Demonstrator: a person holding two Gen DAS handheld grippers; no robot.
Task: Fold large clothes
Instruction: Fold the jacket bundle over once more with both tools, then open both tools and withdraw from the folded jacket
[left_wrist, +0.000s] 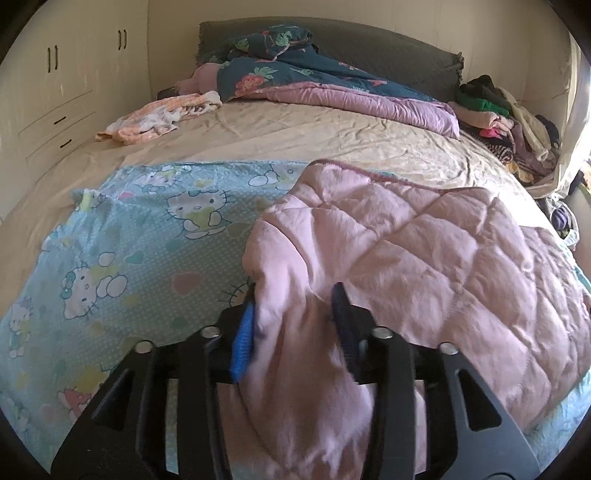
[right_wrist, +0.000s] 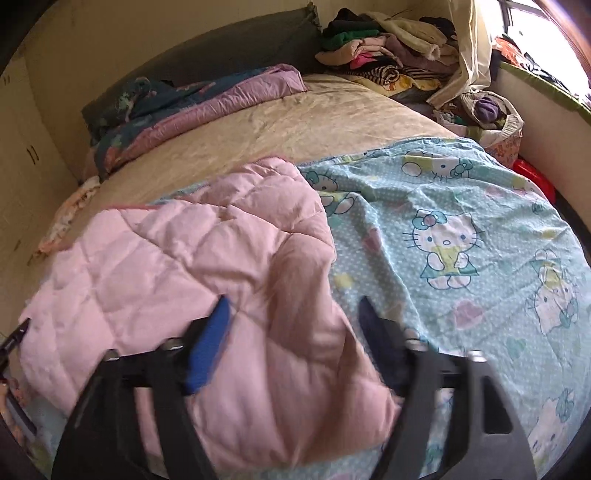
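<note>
I am mid-fold — my left gripper (left_wrist: 295, 306) pinches a bunched edge of the pale pink quilted blanket (left_wrist: 424, 251), whose folded-over half lies on its teal cartoon-cat printed face (left_wrist: 155, 229) across the bed. My right gripper (right_wrist: 291, 314) straddles soft pink padding with fingers apart, gripping nothing — next, I judge, it must close before carrying the edge across.

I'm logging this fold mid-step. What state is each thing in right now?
Pink quilted side: folded over the printed side, bunched at the near edge.
Hello Kitty printed side: spread flat on the bed, creased.
Left gripper: jaws shut on pink fabric.
Right gripper: jaws wide, pink fabric between them.
Clothes pile: unfolded heap.
</note>
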